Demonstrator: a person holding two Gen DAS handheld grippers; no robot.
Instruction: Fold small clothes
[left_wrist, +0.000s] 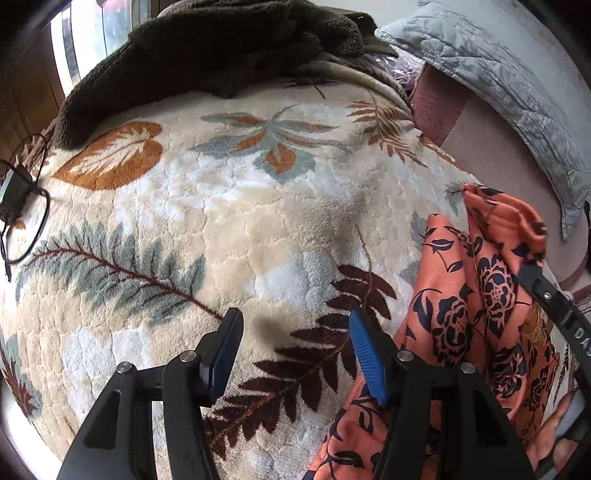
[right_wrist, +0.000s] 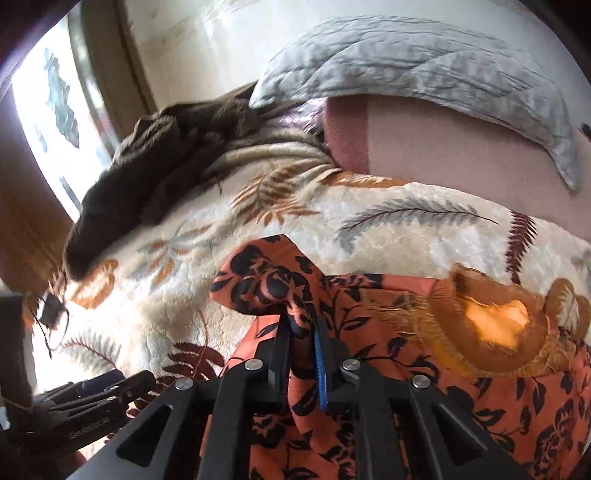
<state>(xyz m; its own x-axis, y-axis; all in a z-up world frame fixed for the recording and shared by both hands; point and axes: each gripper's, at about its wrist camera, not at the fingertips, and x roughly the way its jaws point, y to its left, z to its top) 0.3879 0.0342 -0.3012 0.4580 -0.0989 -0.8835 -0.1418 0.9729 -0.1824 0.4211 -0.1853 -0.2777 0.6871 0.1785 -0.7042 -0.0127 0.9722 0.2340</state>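
Note:
A small orange garment (left_wrist: 480, 295) with a dark floral print lies on a cream leaf-patterned blanket (left_wrist: 229, 206). My left gripper (left_wrist: 295, 325) is open and empty above the blanket, just left of the garment. My right gripper (right_wrist: 301, 328) is shut on a bunched fold of the orange garment (right_wrist: 269, 284) and lifts it off the blanket. The right gripper's black arm (left_wrist: 557, 306) shows in the left wrist view, holding the raised cloth. The left gripper (right_wrist: 99, 391) shows at the lower left of the right wrist view.
A dark brown fleece (left_wrist: 221, 48) lies at the far side of the blanket. A grey quilted pillow (left_wrist: 498, 74) rests on a pink sheet (left_wrist: 491, 147) at the right. A black device with a cable (left_wrist: 14, 199) lies at the left edge. A window (right_wrist: 48, 110) is behind.

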